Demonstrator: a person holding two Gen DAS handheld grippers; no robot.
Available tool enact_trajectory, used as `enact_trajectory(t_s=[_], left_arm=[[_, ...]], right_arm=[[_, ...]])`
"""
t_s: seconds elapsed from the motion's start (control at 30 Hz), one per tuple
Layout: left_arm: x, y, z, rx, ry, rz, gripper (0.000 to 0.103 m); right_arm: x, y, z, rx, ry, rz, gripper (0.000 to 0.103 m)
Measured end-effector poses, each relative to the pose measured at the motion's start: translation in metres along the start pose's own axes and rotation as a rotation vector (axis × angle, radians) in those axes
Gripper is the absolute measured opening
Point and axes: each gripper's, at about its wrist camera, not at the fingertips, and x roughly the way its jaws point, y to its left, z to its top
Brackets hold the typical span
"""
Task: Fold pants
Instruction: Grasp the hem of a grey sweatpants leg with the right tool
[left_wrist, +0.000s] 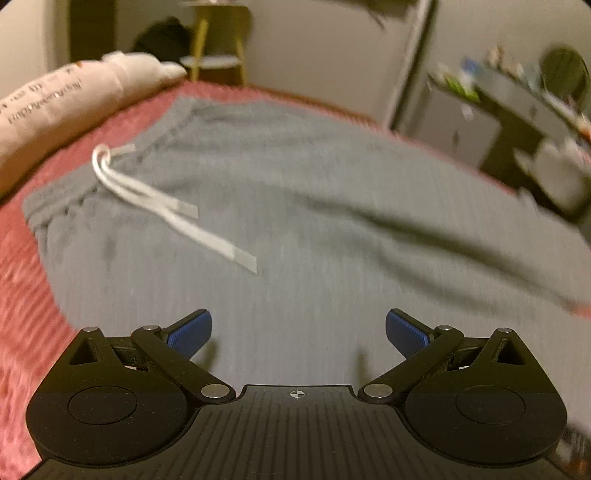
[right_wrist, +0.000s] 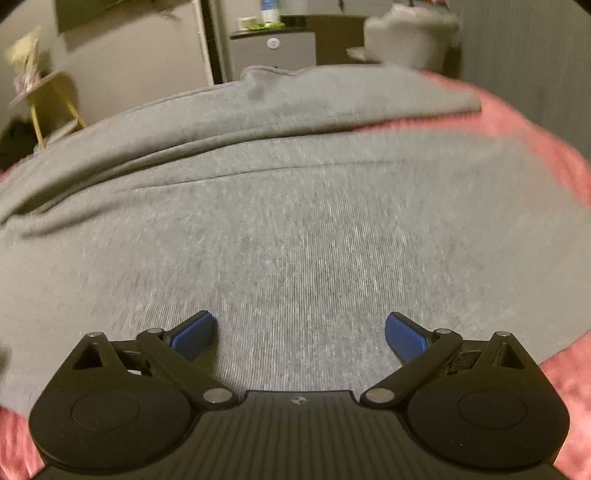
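Grey pants (left_wrist: 295, 206) lie spread flat on a pink bed cover (left_wrist: 22, 280). Their waistband (left_wrist: 107, 158) is at the upper left of the left wrist view, with a white drawstring (left_wrist: 155, 199) trailing across the cloth. My left gripper (left_wrist: 298, 328) hovers open just above the upper part of the pants, nothing between its blue pads (left_wrist: 192, 332). In the right wrist view the pant legs (right_wrist: 295, 206) run away toward the bed's far edge, one leg lying beside the other with a fold line between. My right gripper (right_wrist: 300, 332) is open over the near leg, holding nothing.
A pale pillow (left_wrist: 66, 99) with writing lies at the head of the bed. A yellow-legged stool (left_wrist: 218, 48) stands behind it. Dark shelves with small items (left_wrist: 517, 107) stand to the right. A grey cabinet (right_wrist: 273, 48) and a white bag (right_wrist: 410, 37) are past the bed.
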Motion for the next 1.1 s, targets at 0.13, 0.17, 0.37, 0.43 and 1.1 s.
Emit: enact_trajectory(t_s=[0.13, 0.17, 0.37, 0.43, 1.1], left_arm=[[0.027, 0.0, 0.032, -0.039, -0.073, 0.055, 0.103], [0.034, 0.001, 0.036, -0.043, -0.099, 0.071, 0.103], [0.074, 0.029, 0.031, -0.149, -0.189, 0.112, 0.103], [0.08, 0.035, 0.026, -0.162, -0.188, 0.111, 0.103], [0.098, 0.017, 0.002, -0.027, -0.229, 0.177, 0.103]], right_arm=[[0.012, -0.005, 0.027, -0.035, 0.151, 0.037, 0.099], [0.013, -0.007, 0.041, -0.034, 0.153, 0.054, 0.099], [0.064, -0.015, 0.186, 0.098, -0.036, 0.046, 0.093], [0.101, -0.011, 0.239, 0.161, -0.055, 0.002, 0.078], [0.184, -0.032, 0.313, 0.406, -0.116, -0.14, 0.006]])
